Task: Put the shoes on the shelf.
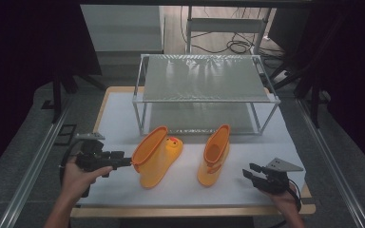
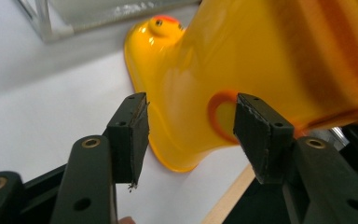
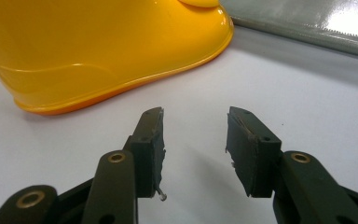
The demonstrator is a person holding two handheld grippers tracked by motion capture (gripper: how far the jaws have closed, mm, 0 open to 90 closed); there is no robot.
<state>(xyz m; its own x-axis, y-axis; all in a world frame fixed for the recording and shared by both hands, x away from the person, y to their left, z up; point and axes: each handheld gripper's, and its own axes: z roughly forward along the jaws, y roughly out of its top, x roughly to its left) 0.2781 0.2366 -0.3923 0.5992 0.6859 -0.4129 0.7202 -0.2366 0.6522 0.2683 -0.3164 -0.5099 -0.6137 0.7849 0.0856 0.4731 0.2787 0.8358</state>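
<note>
Two yellow-orange rubber boots are on the white table. The left boot (image 1: 158, 159) leans with its duck-face toe pointing away. My left gripper (image 1: 129, 162) is level with its rim, jaws wide apart. In the left gripper view the left boot (image 2: 261, 56) and its orange pull ring (image 2: 223, 116) lie just beyond my left gripper (image 2: 191, 98), with both pads bare. The right boot (image 1: 214, 159) stands upright. My right gripper (image 1: 248, 171) is open to its right, apart from it. In the right gripper view the right boot (image 3: 98, 46) sits beyond my right gripper (image 3: 194, 112), with only table between the pads.
A two-tier metal-framed rack (image 1: 206, 78) stands behind the boots at the back of the table (image 1: 119, 118); its lower shelf (image 3: 307, 23) is close behind the right boot. The wooden table edge (image 1: 190, 211) runs along the front. Dark curtains and rails flank the table.
</note>
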